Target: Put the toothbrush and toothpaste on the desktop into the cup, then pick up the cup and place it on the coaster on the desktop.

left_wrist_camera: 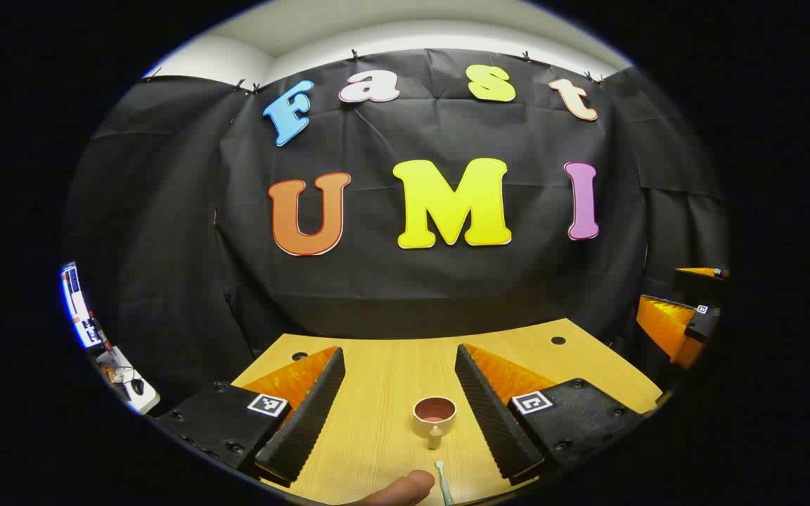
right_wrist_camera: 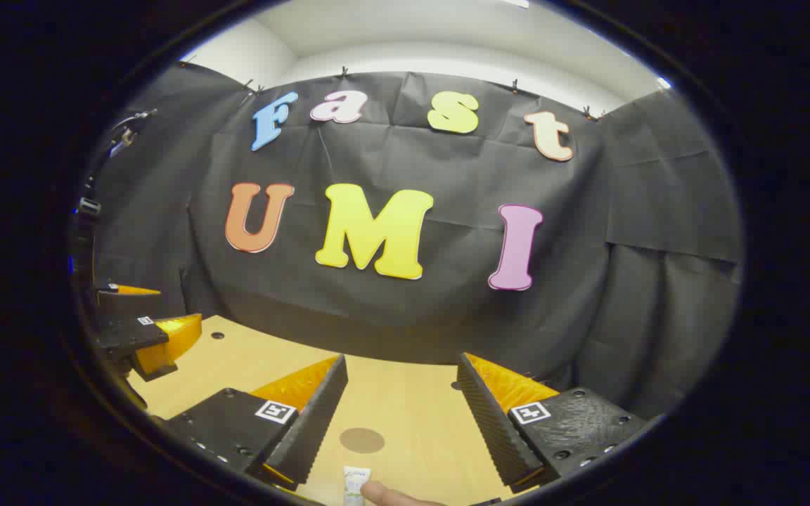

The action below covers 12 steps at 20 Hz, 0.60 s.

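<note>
Left gripper view: left gripper (left_wrist_camera: 399, 400) with jaws spread wide, nothing between them, raised over the wooden desktop (left_wrist_camera: 377, 436).
Cup: cup (left_wrist_camera: 434, 416) upright on the desktop, seen between the two fingers, handle turned toward the camera, seemingly empty inside.
Toothbrush: toothbrush (left_wrist_camera: 442, 481) lying on the desktop just in front of the cup, only its head end visible at the bottom edge, beside a fingertip (left_wrist_camera: 398, 488).
Right gripper view: right gripper (right_wrist_camera: 402, 407) also wide open and empty.
Toothpaste: toothpaste (right_wrist_camera: 355, 486) lying flat at the bottom edge, close under the camera.
Coaster: coaster (right_wrist_camera: 362, 440) as a dark round disc just beyond the toothpaste, bare.
Step in hand: probably the very start, both items still out of the cup.
Next move: lowering a gripper onto the toothbrush or the toothpaste, closing on it, then lifting and tipping it upright into the cup mouth.
</note>
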Tool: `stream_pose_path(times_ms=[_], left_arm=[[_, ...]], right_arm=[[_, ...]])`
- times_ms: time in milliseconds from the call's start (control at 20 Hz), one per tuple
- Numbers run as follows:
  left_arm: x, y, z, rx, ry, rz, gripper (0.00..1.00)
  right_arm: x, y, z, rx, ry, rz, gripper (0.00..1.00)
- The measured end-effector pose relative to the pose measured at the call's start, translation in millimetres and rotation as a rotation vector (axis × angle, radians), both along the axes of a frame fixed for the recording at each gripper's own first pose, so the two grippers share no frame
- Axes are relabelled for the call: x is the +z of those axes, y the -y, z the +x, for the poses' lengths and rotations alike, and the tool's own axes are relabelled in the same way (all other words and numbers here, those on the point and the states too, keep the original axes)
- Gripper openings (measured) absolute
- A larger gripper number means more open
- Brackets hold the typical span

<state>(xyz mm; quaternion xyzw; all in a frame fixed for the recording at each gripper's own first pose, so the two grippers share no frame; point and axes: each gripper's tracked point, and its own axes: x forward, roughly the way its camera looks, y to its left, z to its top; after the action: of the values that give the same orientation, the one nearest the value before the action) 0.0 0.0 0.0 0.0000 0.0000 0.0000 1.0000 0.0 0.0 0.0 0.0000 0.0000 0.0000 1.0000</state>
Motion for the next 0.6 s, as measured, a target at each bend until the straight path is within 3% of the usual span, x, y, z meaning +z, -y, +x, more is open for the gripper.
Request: stream_pose_path(times_ms=[600], left_arm=[[-13, 8, 7, 0.032, -0.033, -0.03, 1.0]], right_arm=[[-19, 2, 14, 0.052, -0.046, -0.027, 0.97]])
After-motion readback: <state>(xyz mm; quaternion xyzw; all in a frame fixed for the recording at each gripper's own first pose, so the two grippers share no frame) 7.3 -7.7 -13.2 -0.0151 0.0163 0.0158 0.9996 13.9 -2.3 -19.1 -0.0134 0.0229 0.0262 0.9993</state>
